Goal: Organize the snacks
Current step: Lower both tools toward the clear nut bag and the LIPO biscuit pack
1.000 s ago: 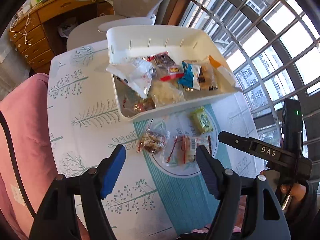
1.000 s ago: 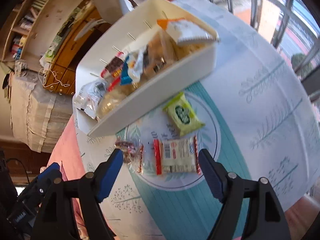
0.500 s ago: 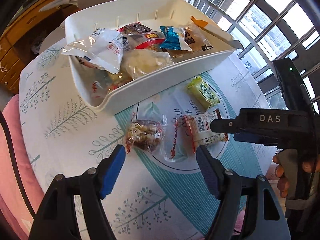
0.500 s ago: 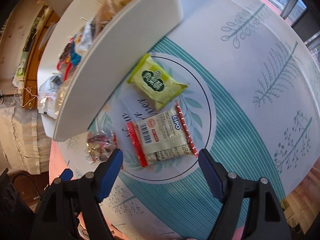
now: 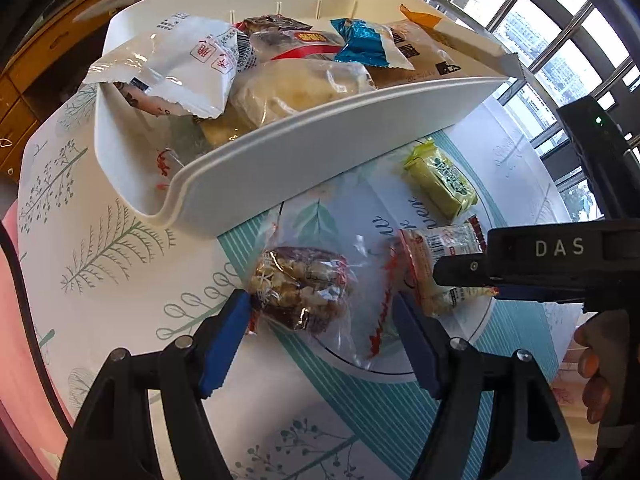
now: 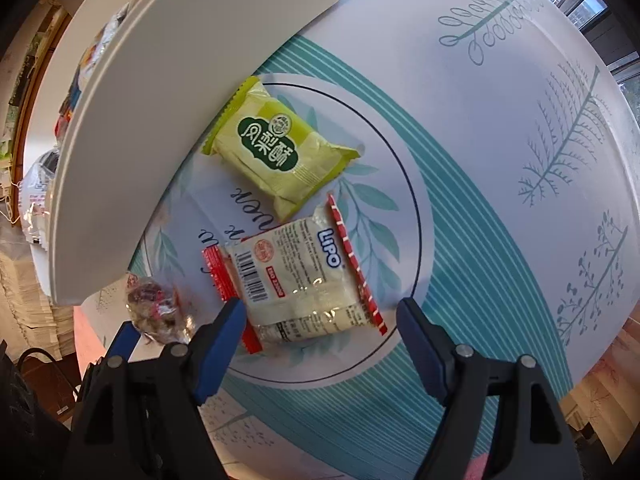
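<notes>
Three loose snacks on round leaf-print tablecloth (image 6: 500,128) beside full white plastic bin (image 5: 320,140): clear nut-mix bag (image 5: 300,292), red-edged LIPO cracker pack (image 6: 300,280), green pastry packet (image 6: 276,148). Pick-up step. Left gripper (image 5: 320,312) spread astride nut bag, right gripper (image 6: 320,316) spread over cracker pack, neither pinching. Next, probably: lower, close, lift into bin.

The bin's (image 6: 168,128) wall hides most snacks inside in the right view; the right gripper (image 5: 560,268) covers part of the cracker packet (image 5: 440,264).
</notes>
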A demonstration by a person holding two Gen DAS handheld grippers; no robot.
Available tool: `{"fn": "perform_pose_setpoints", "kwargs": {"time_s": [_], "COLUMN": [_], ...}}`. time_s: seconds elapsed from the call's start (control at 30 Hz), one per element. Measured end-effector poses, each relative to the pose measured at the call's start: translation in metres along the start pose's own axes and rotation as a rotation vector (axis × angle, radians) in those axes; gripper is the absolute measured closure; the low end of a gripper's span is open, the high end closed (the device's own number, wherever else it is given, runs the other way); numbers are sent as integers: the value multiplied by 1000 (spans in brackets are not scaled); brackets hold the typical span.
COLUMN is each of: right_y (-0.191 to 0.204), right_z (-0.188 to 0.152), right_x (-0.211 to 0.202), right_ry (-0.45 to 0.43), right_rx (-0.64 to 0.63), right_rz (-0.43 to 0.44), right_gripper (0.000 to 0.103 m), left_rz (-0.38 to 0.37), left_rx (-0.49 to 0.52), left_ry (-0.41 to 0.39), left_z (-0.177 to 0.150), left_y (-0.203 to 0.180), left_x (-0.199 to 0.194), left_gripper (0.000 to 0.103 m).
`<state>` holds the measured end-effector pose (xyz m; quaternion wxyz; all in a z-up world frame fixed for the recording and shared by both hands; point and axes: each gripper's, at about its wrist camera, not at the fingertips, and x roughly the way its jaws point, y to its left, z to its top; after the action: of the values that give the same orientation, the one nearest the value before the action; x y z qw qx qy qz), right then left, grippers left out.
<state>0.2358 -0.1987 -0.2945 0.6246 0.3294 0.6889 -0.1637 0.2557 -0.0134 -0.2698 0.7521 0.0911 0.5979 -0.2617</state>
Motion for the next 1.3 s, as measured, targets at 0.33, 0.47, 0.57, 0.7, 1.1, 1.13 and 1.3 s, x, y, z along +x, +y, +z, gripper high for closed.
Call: {"fn": "perform_pose_setpoints", "kwargs": {"time_s": [0.33, 0.47, 0.57, 0.7, 1.1, 1.13, 1.3], "right_y": [41, 53, 57, 50, 22, 18, 5], "right_z": [7, 7, 8, 0, -9, -9, -9], "right_x": [9, 13, 13, 3, -17, -19, -23], "right_ry": [-11, -19, -17, -18, -58, -56, -38], "right_rx": [-51, -63, -64, -76, -85, -86, -83], "right_rz": [-160, -212, -217, -235, -174, -167, -120], "right_gripper": [23, 25, 29, 42, 78, 80, 83], "left_rz": [11, -6, -8, -44, -64, -62, -51], "left_rx": [44, 61, 72, 27, -24, -30, -76], "left_ry": [-35, -49, -66, -77, -63, -63, -63], "left_z": [7, 8, 7, 6, -4, -6, -19], "left_y": [-9, -12, -14, -8, -2, -3, 1], "left_x": [10, 11, 12, 12, 7, 6, -1], "left_gripper": [35, 44, 48, 52, 58, 58, 58]}}
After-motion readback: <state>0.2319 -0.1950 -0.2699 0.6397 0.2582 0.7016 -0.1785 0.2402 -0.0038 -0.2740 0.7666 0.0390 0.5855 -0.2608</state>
